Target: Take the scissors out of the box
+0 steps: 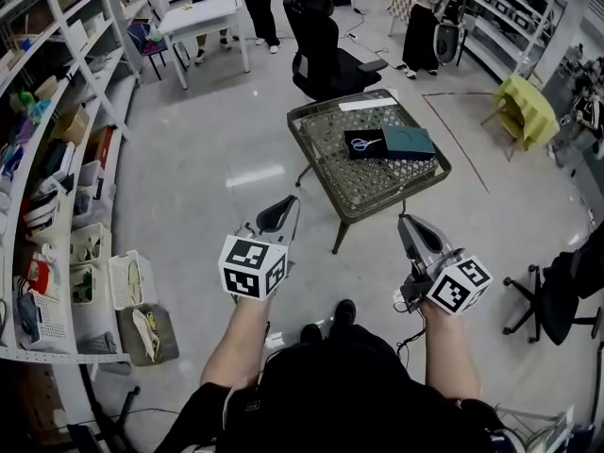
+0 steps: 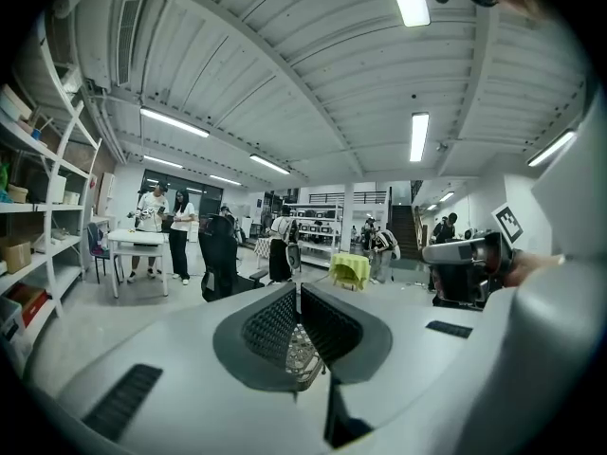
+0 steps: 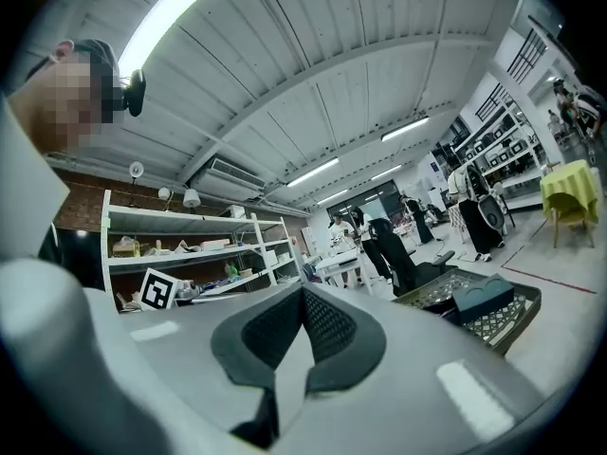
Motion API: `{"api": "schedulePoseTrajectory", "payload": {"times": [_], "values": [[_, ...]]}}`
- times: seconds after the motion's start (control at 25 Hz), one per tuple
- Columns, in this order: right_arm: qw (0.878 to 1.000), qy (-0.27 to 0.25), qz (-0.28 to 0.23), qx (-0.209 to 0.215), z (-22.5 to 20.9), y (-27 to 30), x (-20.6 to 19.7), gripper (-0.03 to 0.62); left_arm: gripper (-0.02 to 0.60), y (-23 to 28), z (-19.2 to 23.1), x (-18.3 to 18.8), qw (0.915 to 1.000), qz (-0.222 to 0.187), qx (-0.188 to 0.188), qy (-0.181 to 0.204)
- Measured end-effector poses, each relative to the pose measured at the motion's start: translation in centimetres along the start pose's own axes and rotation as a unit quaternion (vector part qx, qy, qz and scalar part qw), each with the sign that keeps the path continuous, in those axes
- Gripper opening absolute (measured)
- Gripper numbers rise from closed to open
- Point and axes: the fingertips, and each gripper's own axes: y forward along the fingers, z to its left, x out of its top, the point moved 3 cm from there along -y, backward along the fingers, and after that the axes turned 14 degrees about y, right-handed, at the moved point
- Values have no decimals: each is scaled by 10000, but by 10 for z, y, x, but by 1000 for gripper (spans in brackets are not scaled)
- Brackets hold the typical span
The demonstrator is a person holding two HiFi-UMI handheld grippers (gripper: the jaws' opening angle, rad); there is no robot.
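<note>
Scissors: there they are, the scissors [image 1: 364, 143], lying flat in the open black box [image 1: 379, 152], pale handle loops showing.
Box: sits on the wicker-topped desk [image 1: 377, 189], with a teal lid [image 1: 408, 141] just beside it on the right.
Left tongs: the left tongs [image 1: 286, 204] are clenched on nothing, pads together at the tips, held well short of the desk.
Right tongs: the right tongs [image 1: 406, 221] are also pinched closed and empty, pointing towards the desk from well back.
Handling: I'd call the scissors light and rigid, with blades likely slick under the pads.
Where to grip: probably at the pivot or across the handle shanks, since loops alone may let it swing.
Watch for: the box looks light too, so it could lift along; the free tongs may need to steady its rim.
</note>
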Motion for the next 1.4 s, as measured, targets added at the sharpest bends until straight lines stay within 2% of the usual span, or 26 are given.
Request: {"api": "schedulePoseTrajectory", "payload": {"times": [0.48, 0.96, 1.4], "values": [[9996, 252, -28, -119, -64, 38, 16, 9, 21, 64, 24, -5, 9998, 186, -68, 23], [9984, 505, 102, 212, -151, 112, 69, 9, 20, 169, 57, 8, 9986, 467, 241, 47], [9976, 578, 111, 377, -215, 142, 110, 9, 20, 245, 56, 20, 9977, 615, 262, 87]]}}
